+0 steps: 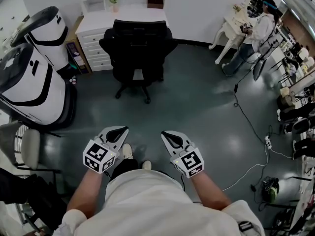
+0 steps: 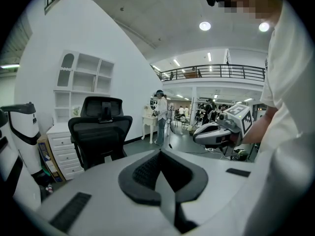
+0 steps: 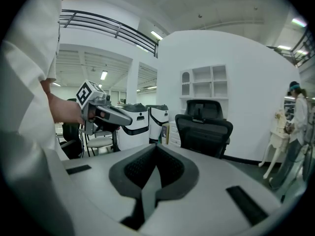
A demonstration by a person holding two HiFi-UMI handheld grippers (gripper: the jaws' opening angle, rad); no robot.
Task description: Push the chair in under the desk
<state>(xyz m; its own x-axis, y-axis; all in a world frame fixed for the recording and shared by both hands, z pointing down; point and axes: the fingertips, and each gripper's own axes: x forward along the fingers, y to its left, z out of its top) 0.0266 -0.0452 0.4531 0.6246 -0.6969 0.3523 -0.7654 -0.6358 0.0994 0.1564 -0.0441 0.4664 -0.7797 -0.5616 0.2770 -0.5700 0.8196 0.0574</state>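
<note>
Both grippers, left [image 1: 118,133] and right [image 1: 171,137], had jaws closed on nothing. Black chair [image 1: 138,53] stood ahead, well apart from them, backrest toward the white desk [image 1: 125,14].

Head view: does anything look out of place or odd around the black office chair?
Only the black office chair itself: it stands out on the grey floor in front of the white desk, not tucked under it. Nothing looks spilled or damaged.
</note>
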